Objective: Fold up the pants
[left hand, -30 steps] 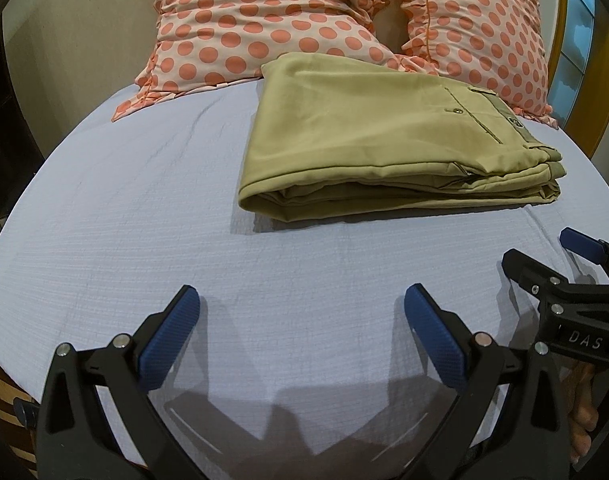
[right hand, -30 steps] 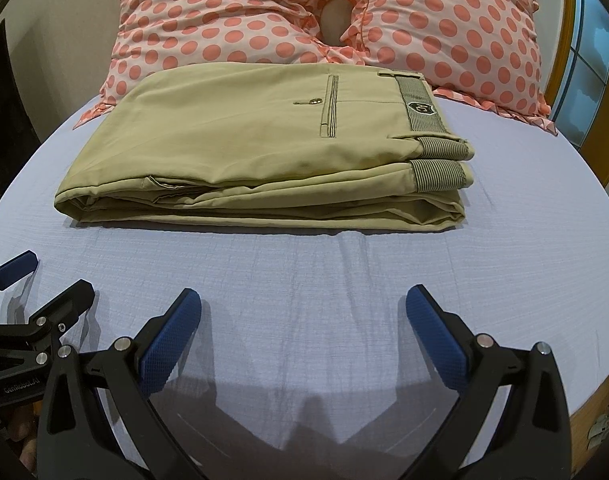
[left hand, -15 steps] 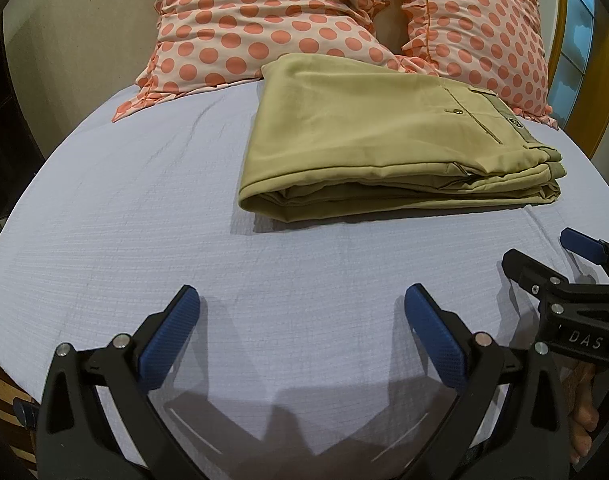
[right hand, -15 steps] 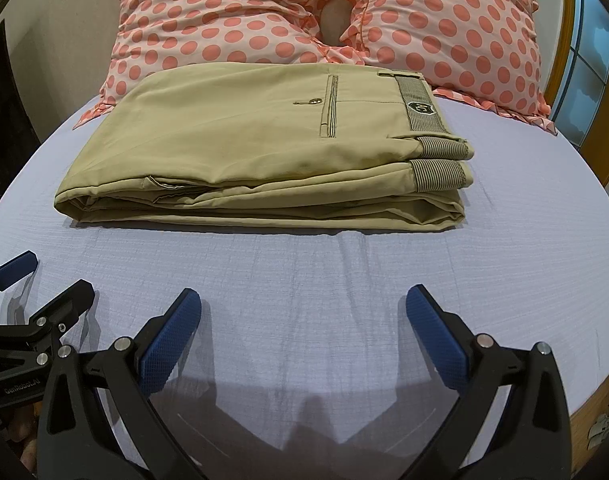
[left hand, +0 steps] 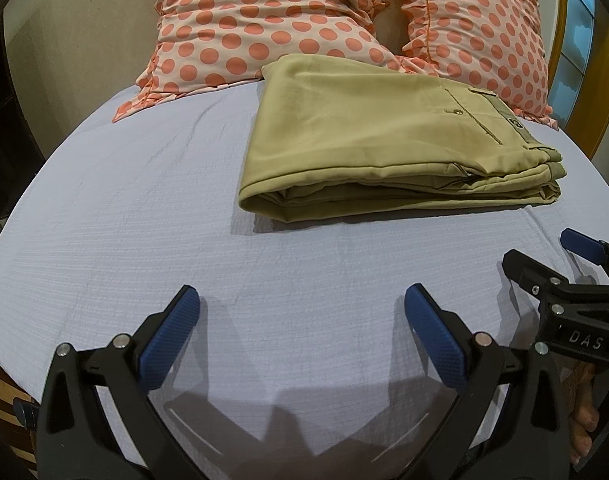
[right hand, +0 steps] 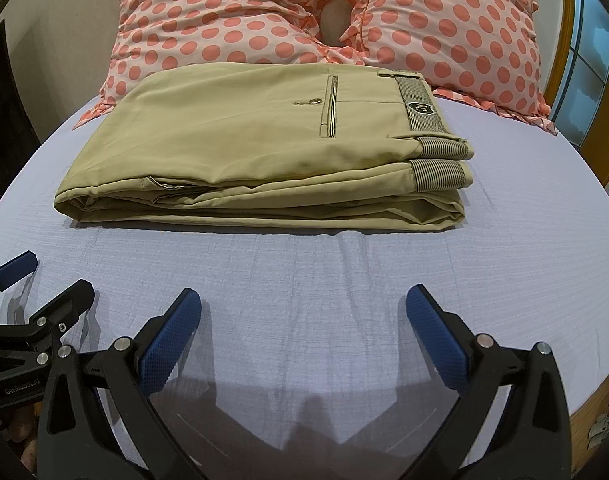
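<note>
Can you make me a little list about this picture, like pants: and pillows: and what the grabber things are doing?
pants: tan, folded into a flat stack, lying on the bed
waistband: striped, with a small badge, on the right end of the stack
pillows: two, pink with coral dots, behind the pants
sheet: pale lavender, a few light wrinkles
left gripper: jaws open, holding nothing, in front of the pants
right gripper: jaws open, holding nothing, not touching the pants

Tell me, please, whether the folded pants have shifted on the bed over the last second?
No. The khaki pants keep the same place against the polka-dot pillows behind them, and both open grippers hold off from them.
</note>
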A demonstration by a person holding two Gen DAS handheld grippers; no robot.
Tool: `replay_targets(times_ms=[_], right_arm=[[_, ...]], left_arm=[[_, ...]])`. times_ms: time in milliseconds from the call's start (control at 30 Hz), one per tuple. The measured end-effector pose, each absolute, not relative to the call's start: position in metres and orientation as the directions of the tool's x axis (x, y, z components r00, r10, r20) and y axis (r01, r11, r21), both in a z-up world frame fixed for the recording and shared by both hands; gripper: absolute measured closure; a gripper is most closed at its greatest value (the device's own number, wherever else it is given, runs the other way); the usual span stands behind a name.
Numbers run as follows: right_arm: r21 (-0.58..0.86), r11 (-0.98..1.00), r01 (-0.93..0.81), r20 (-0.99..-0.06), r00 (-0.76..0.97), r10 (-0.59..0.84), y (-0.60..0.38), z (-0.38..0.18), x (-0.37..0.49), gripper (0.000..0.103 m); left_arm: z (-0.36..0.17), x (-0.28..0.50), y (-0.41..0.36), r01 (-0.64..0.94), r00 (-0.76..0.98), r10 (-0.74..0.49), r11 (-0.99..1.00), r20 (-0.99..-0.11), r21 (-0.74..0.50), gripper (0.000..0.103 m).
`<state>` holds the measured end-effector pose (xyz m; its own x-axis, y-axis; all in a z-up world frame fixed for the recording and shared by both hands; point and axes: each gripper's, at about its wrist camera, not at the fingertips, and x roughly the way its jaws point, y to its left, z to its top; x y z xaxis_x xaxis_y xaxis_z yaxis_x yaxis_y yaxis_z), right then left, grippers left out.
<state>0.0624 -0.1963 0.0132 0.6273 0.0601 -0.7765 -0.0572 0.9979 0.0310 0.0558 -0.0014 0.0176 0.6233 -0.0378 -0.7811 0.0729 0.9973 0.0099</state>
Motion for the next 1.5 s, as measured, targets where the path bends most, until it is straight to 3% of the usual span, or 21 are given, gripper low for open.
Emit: replay_targets(times_ms=[1500], right_arm=[[0.031, 0.998, -0.054, -0.776, 0.628, 0.058, -0.1958, 0.0133, 0.0626, 0.001]], left_arm=[[0.0183, 0.0594, -0.001, 0.069, 0.619, -0.036, 0.998, -0.785, 0.008, 0.002]])
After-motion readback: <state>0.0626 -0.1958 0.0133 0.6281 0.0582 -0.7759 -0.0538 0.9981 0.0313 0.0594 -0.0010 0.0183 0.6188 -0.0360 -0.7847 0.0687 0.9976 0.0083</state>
